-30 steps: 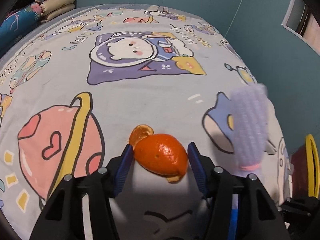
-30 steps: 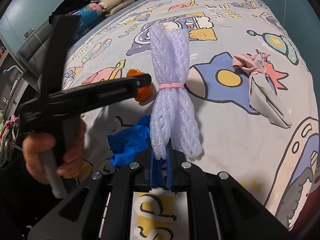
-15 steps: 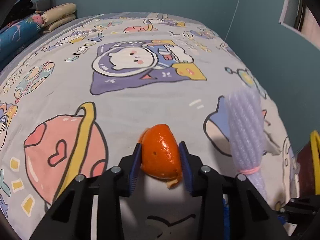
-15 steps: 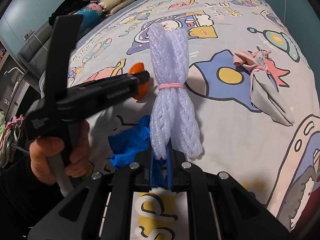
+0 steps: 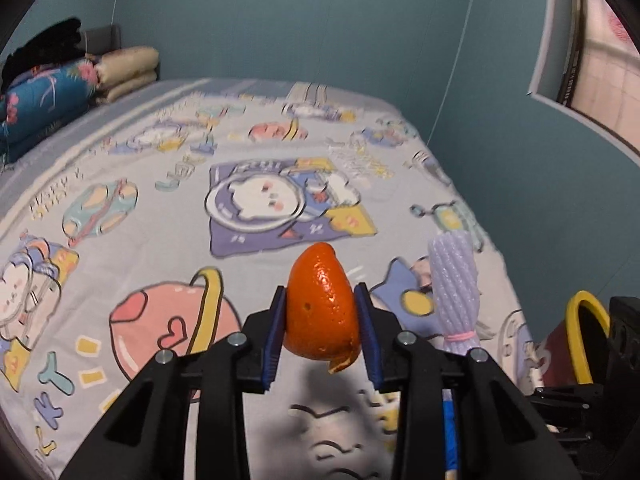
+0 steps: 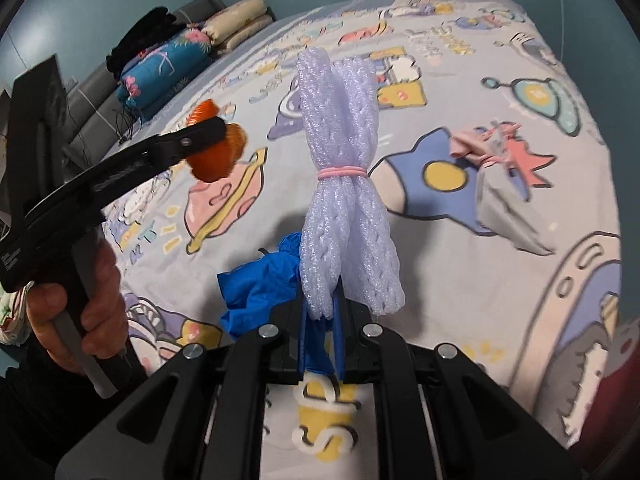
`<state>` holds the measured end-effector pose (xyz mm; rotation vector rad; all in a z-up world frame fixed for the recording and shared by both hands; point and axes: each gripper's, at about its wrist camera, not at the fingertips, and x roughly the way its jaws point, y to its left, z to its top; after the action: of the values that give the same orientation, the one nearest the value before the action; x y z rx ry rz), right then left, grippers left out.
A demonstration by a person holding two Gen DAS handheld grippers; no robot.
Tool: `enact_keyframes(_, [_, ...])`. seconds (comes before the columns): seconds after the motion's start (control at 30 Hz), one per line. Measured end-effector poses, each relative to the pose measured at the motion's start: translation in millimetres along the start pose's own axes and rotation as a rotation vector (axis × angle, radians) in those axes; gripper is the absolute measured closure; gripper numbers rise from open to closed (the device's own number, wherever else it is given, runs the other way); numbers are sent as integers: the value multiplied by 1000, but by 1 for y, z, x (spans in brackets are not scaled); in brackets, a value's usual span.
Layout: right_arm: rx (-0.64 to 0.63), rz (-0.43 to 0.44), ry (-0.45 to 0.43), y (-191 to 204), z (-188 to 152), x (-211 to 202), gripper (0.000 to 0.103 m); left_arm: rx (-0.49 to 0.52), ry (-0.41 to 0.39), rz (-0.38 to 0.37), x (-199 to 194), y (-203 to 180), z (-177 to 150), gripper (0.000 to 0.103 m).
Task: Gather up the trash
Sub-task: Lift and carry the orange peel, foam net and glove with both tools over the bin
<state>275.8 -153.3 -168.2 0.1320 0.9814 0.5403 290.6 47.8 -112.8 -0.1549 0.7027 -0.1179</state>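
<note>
Lifting orange peel [image 5: 322, 304] clear of the bedsheet [image 5: 160, 216], left gripper [image 5: 320, 332] having just closed and clamping it between its pads. Right gripper [image 6: 320, 344] is pinching a foam fruit net [image 6: 344, 200], blue glove [image 6: 260, 284] just left. Next, I judge: carrying both to a bin, none visible.

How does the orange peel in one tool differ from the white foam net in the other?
The orange peel is glossy, rounded and orange; the foam net is pale, long and meshed, tied by a pink band. The peel fills its tool's gap; the net rises far beyond its own. Both are gripped clear of the bed.
</note>
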Motion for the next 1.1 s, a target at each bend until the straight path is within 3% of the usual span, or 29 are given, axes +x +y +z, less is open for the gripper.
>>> enact_keyframes(0.2, [29, -66, -134, -16, 0, -66, 93, 74, -89, -16, -47, -45, 14, 71])
enact_keyframes(0.5, [87, -185, -331, -59, -5, -155, 93, 169, -167, -128, -91, -121, 18, 71])
enact_keyframes(0.8, [140, -284, -440, -95, -29, -206, 93, 277, -203, -194, -108, -188, 13, 71])
enact_keyframes(1.1, [208, -375, -486, -137, -54, -239, 93, 370, -197, -271, -101, -258, 5, 71])
